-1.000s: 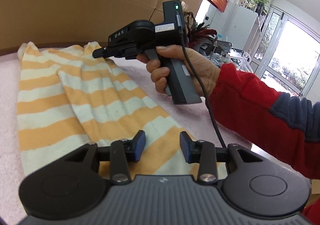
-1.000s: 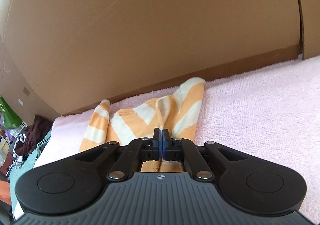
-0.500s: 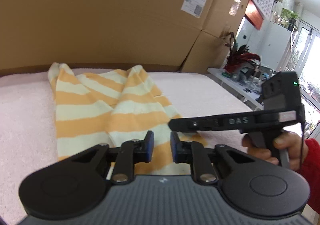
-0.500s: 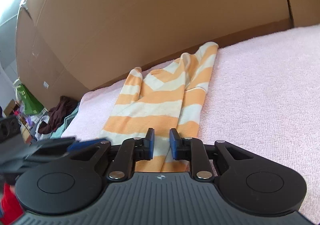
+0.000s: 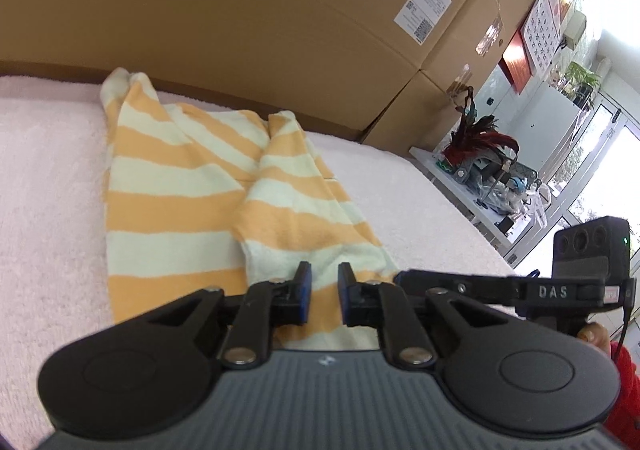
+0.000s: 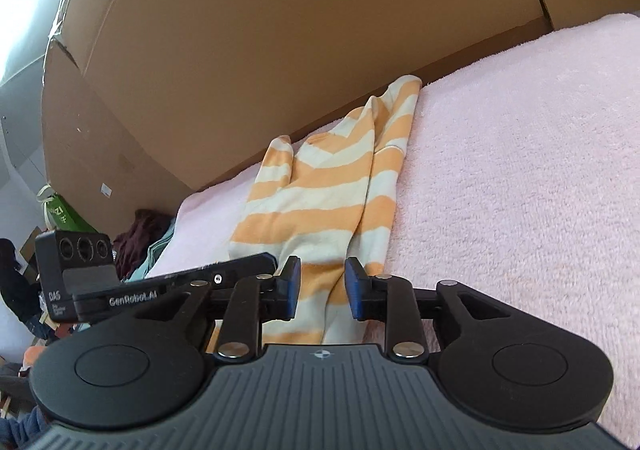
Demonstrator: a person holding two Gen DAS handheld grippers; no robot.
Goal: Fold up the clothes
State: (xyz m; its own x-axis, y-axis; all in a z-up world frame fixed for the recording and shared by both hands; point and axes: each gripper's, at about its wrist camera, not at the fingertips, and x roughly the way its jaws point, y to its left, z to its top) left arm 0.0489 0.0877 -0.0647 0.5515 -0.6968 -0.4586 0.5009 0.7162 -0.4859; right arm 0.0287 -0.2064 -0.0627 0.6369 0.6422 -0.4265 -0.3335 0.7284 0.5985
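An orange-and-cream striped garment (image 5: 224, 194) lies on the pink towel-covered table (image 5: 44, 178), folded lengthwise, its far end near the cardboard boxes. It also shows in the right wrist view (image 6: 332, 186). My left gripper (image 5: 323, 292) is open and empty just above the garment's near hem. My right gripper (image 6: 322, 288) is open and empty over the same near end. Each gripper shows beside the other: the right one in the left wrist view (image 5: 520, 290), the left one in the right wrist view (image 6: 168, 282).
Large cardboard boxes (image 5: 280, 18) stand along the table's far edge. A pile of dark and teal clothes (image 6: 148, 234) lies off the table's left end. A side table with clutter (image 5: 492, 178) and glass doors are to the right.
The right gripper let go of the garment's hem and opened. The left gripper's jaws narrowed, then opened a little. Both grippers came side by side at the garment's near end.
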